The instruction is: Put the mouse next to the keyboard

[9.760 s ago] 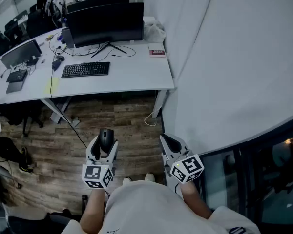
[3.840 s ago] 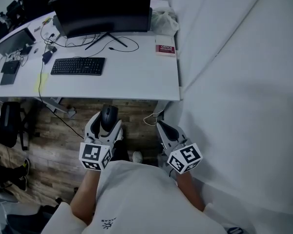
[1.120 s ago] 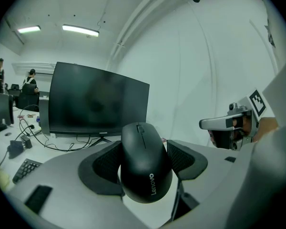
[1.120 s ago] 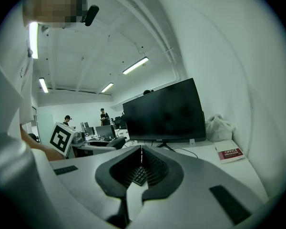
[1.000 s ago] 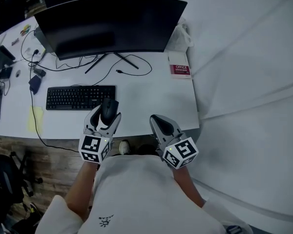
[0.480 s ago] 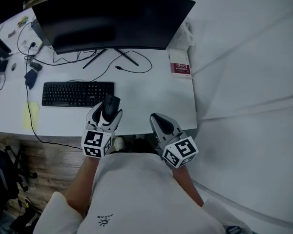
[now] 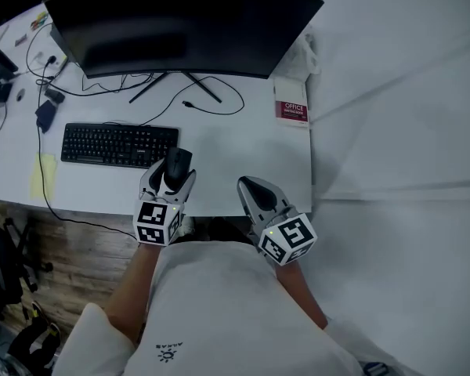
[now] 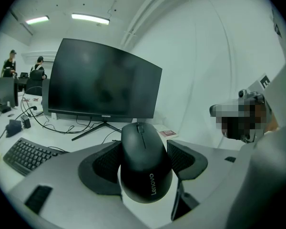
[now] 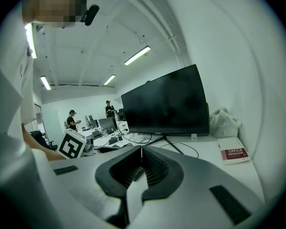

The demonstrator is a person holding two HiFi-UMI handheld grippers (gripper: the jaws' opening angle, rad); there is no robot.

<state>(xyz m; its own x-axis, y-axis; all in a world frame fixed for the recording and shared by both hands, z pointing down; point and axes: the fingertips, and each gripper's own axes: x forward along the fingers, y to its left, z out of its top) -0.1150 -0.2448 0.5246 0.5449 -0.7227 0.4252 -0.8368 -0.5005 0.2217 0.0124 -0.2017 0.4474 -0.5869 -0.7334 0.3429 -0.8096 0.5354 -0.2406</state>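
The mouse (image 8: 145, 161) sits pinched by its flanks between the ribbed pads of the left gripper (image 7: 171, 180), nose pointing toward the monitor (image 7: 180, 26) and logo end toward the camera. That side-on clamp leaves the belly free, so it can go down flat. From the head view it hangs over the near part of the desk (image 7: 243, 159), just off the right end of the keyboard (image 7: 119, 144), close to it but not touching. I can't tell whether it rests on the desktop; it looks a little raised. To my eye this is the set-down spot, with bare white surface beneath it and the monitor's cables lying farther back. What seems left is to lower it, level, then part the jaws. Out to the right, the right gripper (image 7: 254, 194) has its jaws pressed together on nothing and waits near the desk's front edge, well apart from the mouse and short of the red booklet (image 7: 291, 112) by the wall.
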